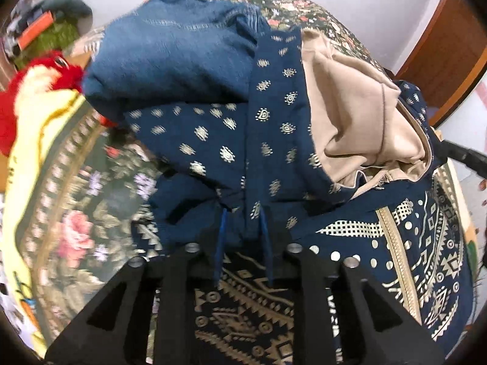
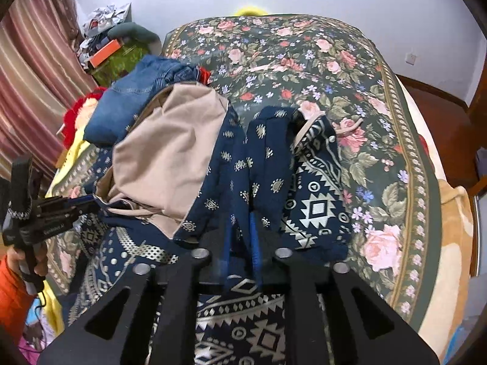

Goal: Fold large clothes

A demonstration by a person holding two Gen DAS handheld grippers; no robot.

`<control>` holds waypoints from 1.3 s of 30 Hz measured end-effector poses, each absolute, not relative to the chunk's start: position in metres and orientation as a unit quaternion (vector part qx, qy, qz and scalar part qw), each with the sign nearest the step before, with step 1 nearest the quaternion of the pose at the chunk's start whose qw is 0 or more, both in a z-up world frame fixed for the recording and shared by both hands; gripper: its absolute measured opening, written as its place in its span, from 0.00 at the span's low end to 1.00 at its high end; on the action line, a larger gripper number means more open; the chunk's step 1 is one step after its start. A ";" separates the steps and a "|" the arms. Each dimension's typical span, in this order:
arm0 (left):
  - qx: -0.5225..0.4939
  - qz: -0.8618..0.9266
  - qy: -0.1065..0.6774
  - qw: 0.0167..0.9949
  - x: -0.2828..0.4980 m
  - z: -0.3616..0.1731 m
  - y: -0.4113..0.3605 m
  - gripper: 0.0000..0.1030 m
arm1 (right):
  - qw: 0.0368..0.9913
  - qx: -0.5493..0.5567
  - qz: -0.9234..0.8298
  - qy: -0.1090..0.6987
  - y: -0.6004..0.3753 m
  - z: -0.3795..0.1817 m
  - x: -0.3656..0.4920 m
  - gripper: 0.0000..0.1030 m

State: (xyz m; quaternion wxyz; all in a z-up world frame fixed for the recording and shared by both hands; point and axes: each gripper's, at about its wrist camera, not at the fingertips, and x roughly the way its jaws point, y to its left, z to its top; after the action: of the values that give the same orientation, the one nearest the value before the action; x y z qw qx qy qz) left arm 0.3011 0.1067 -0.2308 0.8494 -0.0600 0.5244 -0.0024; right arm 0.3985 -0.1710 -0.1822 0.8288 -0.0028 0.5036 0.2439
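Observation:
A large navy garment with gold and white geometric print (image 1: 264, 140) (image 2: 274, 164) and a beige lining (image 1: 347, 115) (image 2: 170, 152) lies bunched on the floral bedspread (image 2: 334, 70). My left gripper (image 1: 243, 243) is shut on a fold of the navy garment, its blue pads pinching the cloth. My right gripper (image 2: 243, 237) is shut on another fold of the same garment. The left gripper also shows at the left of the right wrist view (image 2: 88, 203), near the beige lining.
Folded blue jeans (image 1: 170, 54) (image 2: 131, 103) lie behind the garment. A red and yellow item (image 1: 27, 103) sits at the bed's left edge. Clutter with an orange box (image 2: 105, 51) stands by a striped curtain (image 2: 36, 70). The wooden floor (image 2: 438, 115) lies right.

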 end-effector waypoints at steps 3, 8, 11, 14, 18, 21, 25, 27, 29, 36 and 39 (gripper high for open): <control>-0.051 -0.003 0.509 0.859 0.295 -0.213 0.107 0.24 | 0.835 0.012 0.249 0.490 -0.173 -0.167 0.396 0.30; -0.054 -0.012 0.479 0.876 0.303 -0.180 0.104 0.35 | 0.851 -0.005 0.258 0.457 -0.161 -0.146 0.401 0.43; -0.049 -0.019 0.462 0.886 0.316 -0.164 0.100 0.36 | 0.855 -0.008 0.263 0.448 -0.151 -0.143 0.410 0.44; -0.049 -0.028 0.452 0.890 0.338 -0.155 0.097 0.37 | 0.853 -0.011 0.268 0.448 -0.140 -0.145 0.422 0.45; -0.042 -0.035 0.448 0.892 0.363 -0.155 0.091 0.37 | 0.846 -0.009 0.267 0.461 -0.128 -0.158 0.442 0.45; -0.040 -0.047 0.455 0.888 0.385 -0.163 0.083 0.37 | 0.837 0.002 0.268 0.477 -0.122 -0.173 0.459 0.45; -0.030 -0.057 0.465 0.883 0.406 -0.177 0.073 0.37 | 0.820 0.031 0.259 0.509 -0.120 -0.196 0.482 0.45; -0.022 -0.058 0.467 0.882 0.415 -0.184 0.069 0.37 | 0.811 0.044 0.246 0.529 -0.117 -0.213 0.495 0.45; -0.011 -0.051 0.465 0.884 0.423 -0.190 0.067 0.37 | 0.806 0.047 0.241 0.539 -0.115 -0.225 0.503 0.45; -0.020 -0.032 0.483 0.875 0.449 -0.217 0.083 0.28 | 0.804 0.061 0.230 0.545 -0.108 -0.245 0.518 0.32; -0.037 -0.036 0.482 0.875 0.449 -0.217 0.088 0.14 | 0.799 0.069 0.232 0.550 -0.107 -0.247 0.520 0.13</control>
State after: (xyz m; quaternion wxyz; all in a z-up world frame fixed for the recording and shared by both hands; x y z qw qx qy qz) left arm 0.4486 0.0883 -0.2166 0.8748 -0.0369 0.4817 -0.0362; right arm 0.5197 -0.1070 -0.2468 0.7990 0.0692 0.5504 0.2320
